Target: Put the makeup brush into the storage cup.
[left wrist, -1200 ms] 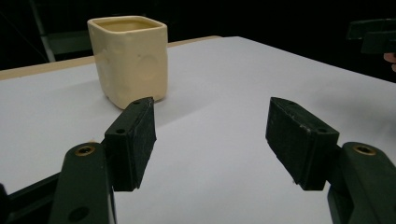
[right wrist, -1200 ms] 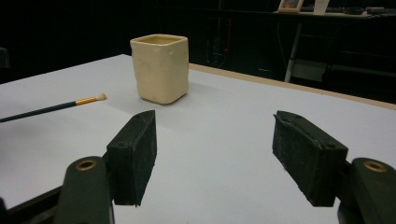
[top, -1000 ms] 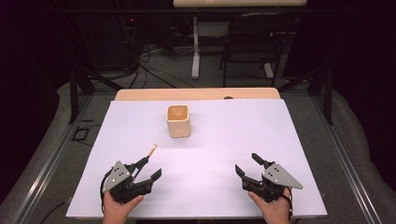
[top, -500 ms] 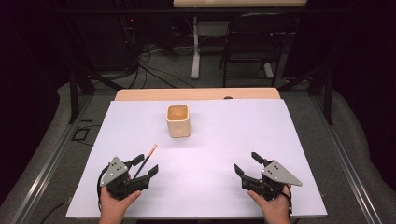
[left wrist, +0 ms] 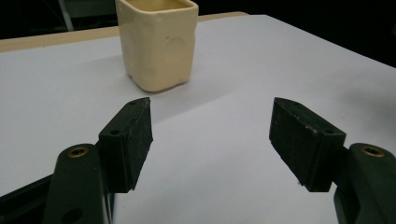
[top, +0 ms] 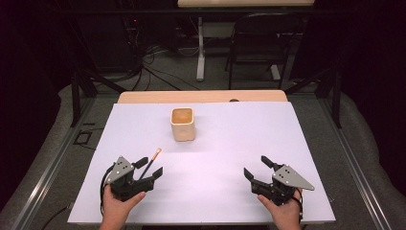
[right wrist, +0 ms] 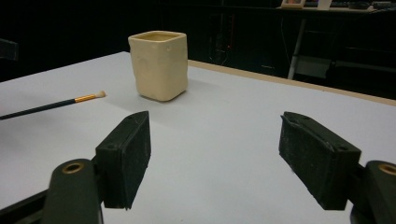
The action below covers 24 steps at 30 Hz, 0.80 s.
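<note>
Two hand-held grippers sit at the near edge of the worktop (top: 225, 158), well short of the cream cup (top: 183, 124). The one that has changed is the left hand-held gripper (top: 152, 165). A second ago the paintbrush (top: 154, 157) lay just ahead of its jaws, on the cup's side of them. Since then the gripper has slid over, and in the high view the dark handle now runs between the two jaws. The gold ferrule and the bristles poke out towards the cup, nearer than it and off to its left.

The jaws are still spread wide, as the left gripper view shows, with bare worktop between the pads, so nothing is pinched yet. The brush looks to be lying flat on the worktop, apart from the cup.

The right hand-held gripper (top: 255, 165) has barely stirred. It is also spread and empty, nearer than the cup and to its right.

My reading is that the approach is finished and the left jaws are lined up on the handle. Closing on it comes next, probably followed by carrying the brush to the cup.
</note>
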Motion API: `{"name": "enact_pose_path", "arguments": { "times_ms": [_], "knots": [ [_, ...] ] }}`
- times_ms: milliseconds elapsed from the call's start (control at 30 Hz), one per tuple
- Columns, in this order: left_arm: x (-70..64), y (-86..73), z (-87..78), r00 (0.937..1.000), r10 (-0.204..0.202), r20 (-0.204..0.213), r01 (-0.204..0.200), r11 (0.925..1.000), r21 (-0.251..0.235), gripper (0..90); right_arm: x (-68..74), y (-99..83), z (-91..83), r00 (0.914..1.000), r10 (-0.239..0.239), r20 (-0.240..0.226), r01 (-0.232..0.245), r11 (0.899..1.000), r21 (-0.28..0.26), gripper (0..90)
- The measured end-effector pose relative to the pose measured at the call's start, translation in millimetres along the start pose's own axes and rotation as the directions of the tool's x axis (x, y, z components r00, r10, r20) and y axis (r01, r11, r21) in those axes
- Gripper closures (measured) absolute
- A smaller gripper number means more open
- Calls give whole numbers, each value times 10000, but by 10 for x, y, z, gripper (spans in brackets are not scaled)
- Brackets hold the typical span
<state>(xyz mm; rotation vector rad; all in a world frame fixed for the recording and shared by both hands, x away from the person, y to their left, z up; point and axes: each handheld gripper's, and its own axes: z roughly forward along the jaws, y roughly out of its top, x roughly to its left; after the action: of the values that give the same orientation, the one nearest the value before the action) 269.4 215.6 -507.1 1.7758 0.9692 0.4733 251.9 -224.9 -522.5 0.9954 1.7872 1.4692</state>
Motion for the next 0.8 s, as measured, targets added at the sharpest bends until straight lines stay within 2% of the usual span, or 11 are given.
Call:
{"name": "enact_pose_path", "arguments": {
  "times_ms": [333, 400, 433, 500, 700, 800],
  "knots": [
    [58, 104, 49, 9994, -209, -290, 233, 9960, 864, 303, -8, 25, -2, 10000, -30, 43, 30, 10000, -40, 250],
    [59, 153, 52, 9993, -19, -363, 64, 9925, 1220, 303, -3, 17, 21, 10000, -30, -10, 30, 10000, -19, 250],
    [59, 153, 52, 9993, -19, -363, 64, 9925, 1220, 303, -3, 17, 21, 10000, -30, -10, 30, 10000, -19, 250],
    [57, 194, 60, 9990, 50, -450, 21, 9877, 1562, 305, 5, 11, 37, 9999, 72, -81, -72, 10000, -39, 250],
    [66, 249, 69, 9987, 146, -493, -48, 9815, 1915, 309, 17, 0, 44, 9998, 7, -196, -4, 9999, 161, 251],
    [85, 274, 81, 9983, 50, -583, 80, 9751, 2214, 309, 24, 3, 40, 9998, -3, -218, 6, 9999, 138, 251]
  ]
}}
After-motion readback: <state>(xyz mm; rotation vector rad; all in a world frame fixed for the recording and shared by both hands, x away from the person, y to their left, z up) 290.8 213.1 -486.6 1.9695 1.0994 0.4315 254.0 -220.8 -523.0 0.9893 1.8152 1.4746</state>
